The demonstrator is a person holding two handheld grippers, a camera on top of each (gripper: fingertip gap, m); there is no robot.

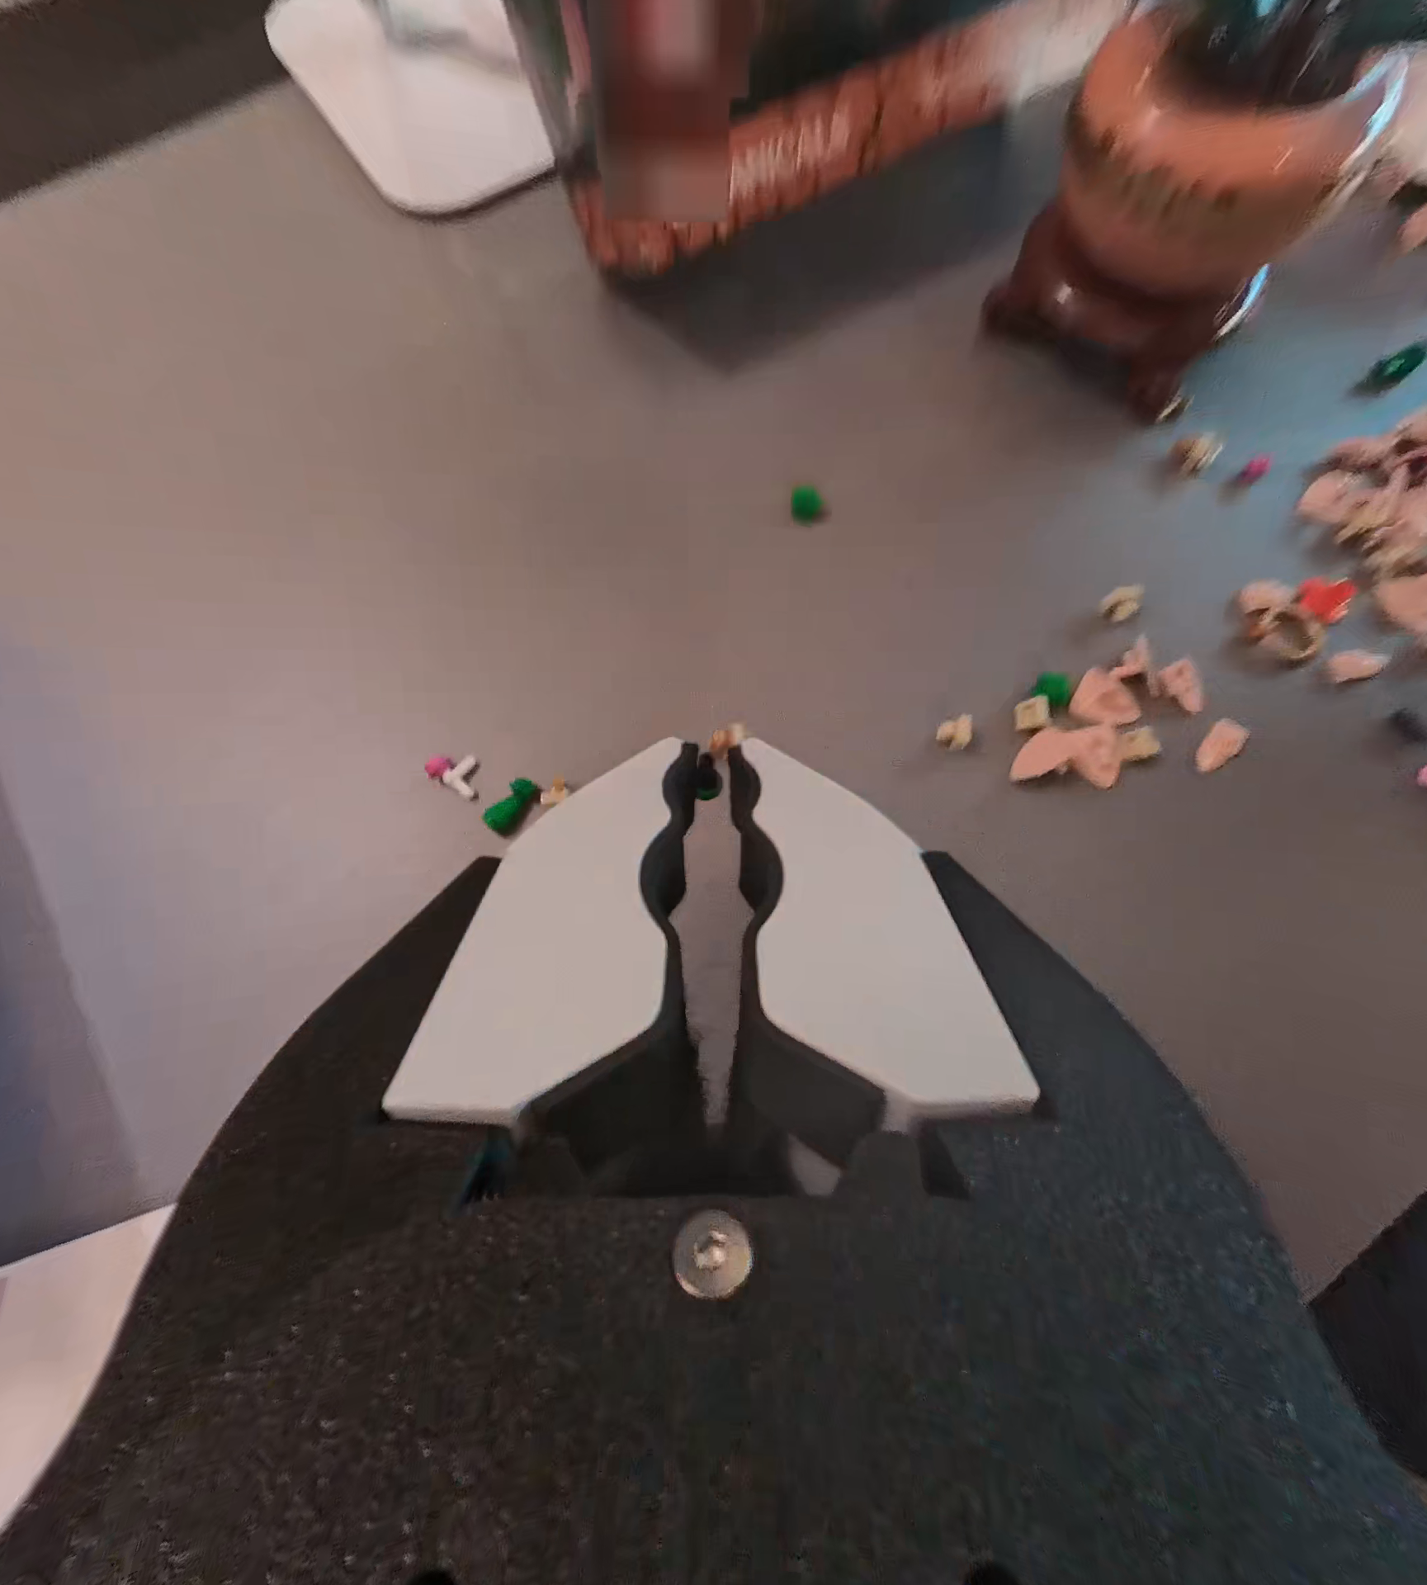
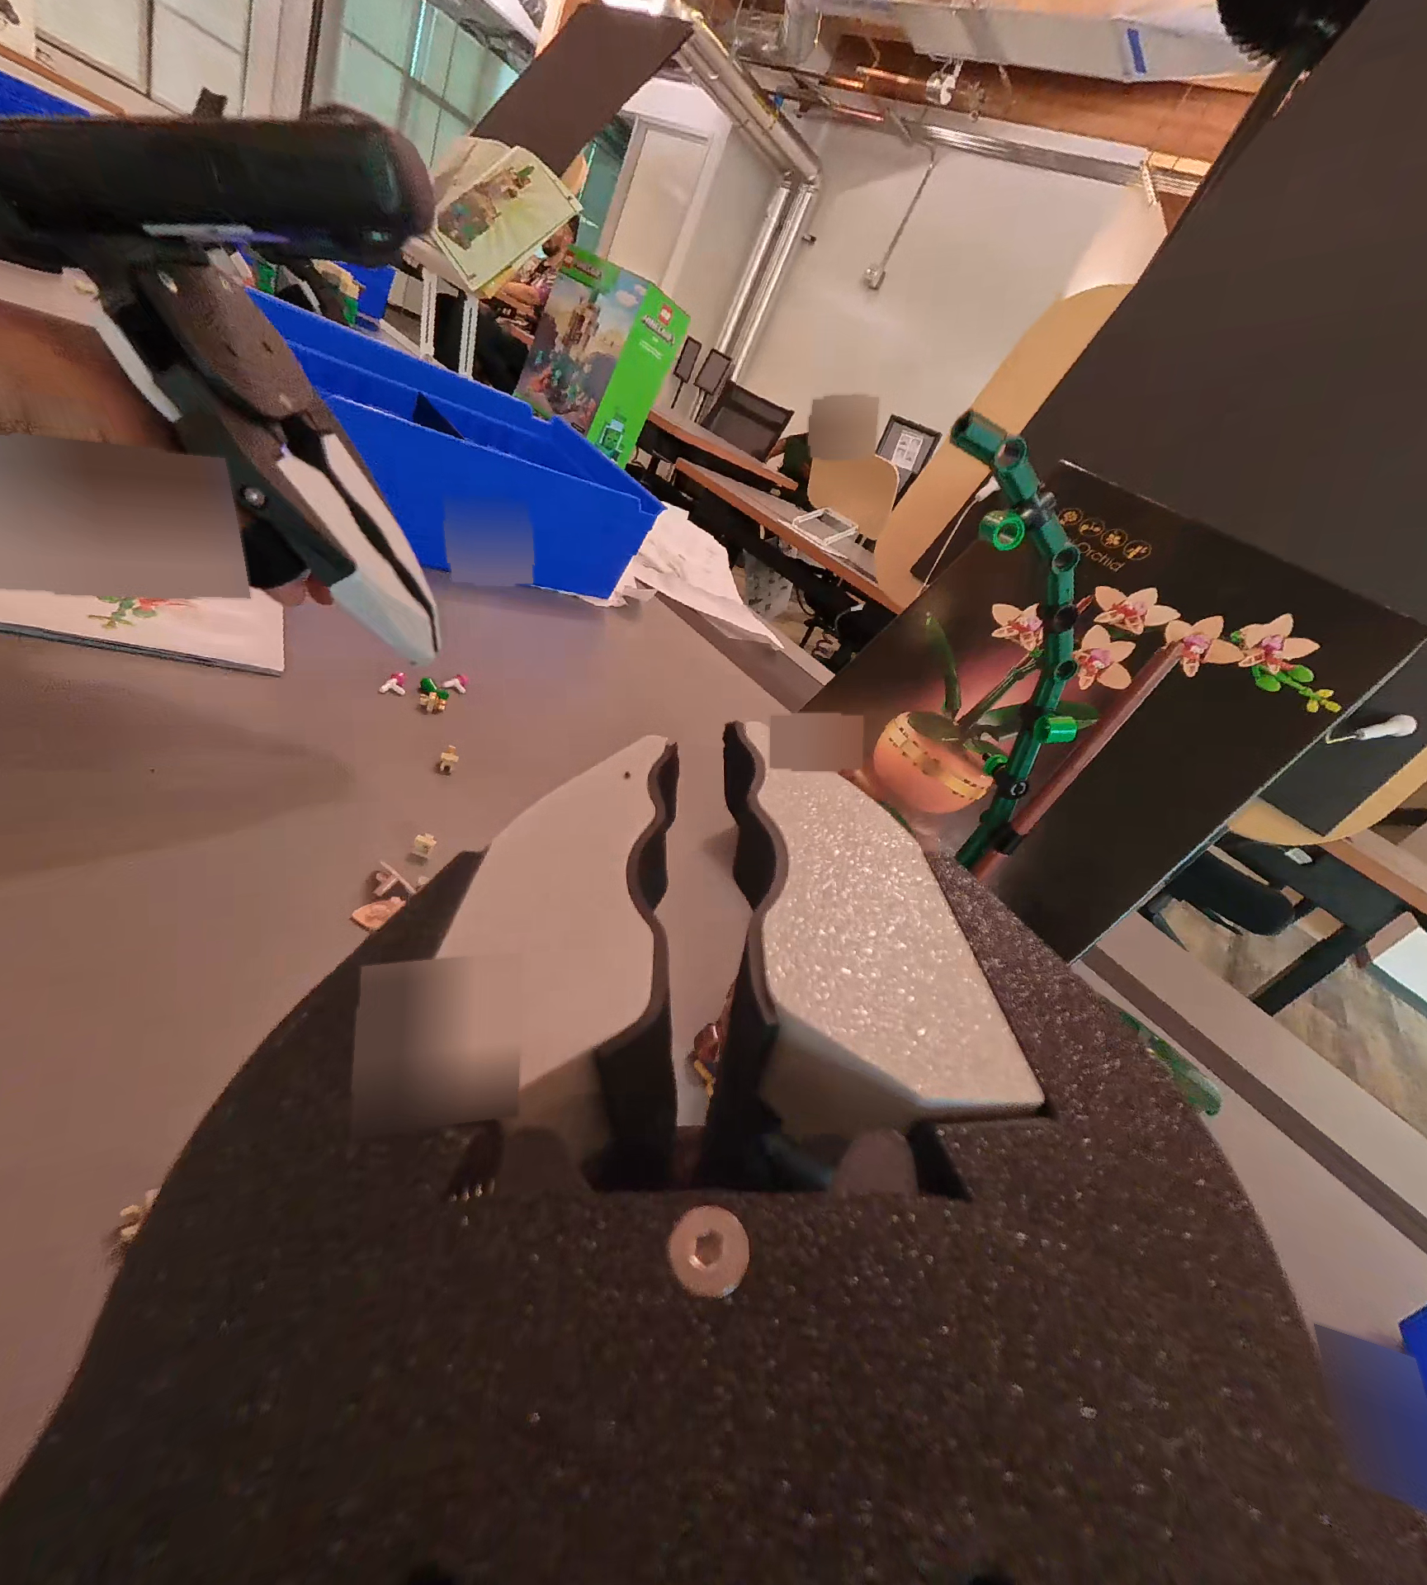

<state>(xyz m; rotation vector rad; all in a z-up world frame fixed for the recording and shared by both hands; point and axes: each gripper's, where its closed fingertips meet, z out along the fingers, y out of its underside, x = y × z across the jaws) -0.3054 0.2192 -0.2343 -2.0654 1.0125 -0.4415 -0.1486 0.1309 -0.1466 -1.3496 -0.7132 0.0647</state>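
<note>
A tiny dark green brick piece [image 1: 704, 782] is seen pinched between the nearly closed fingers of the left gripper [image 1: 711, 755] above the grey table [image 1: 349, 515], with a scatter of pink and tan pieces [image 1: 1378, 557] toward the far right edge. Only the right wrist view shows the right gripper [image 2: 701, 746], fingers slightly parted and holding nothing, beside a green segmented brick stem [image 2: 1053, 617], a dark flower-printed box [image 2: 1207, 772] and blue plastic bins [image 2: 478, 446].

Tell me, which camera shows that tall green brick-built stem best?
The right wrist view. There the green stem stands sharp and complete, rising in front of the dark flower-picture box, just beyond the right gripper. The left wrist view does not show the stem at all, only scattered small pieces on the grey table.
</note>
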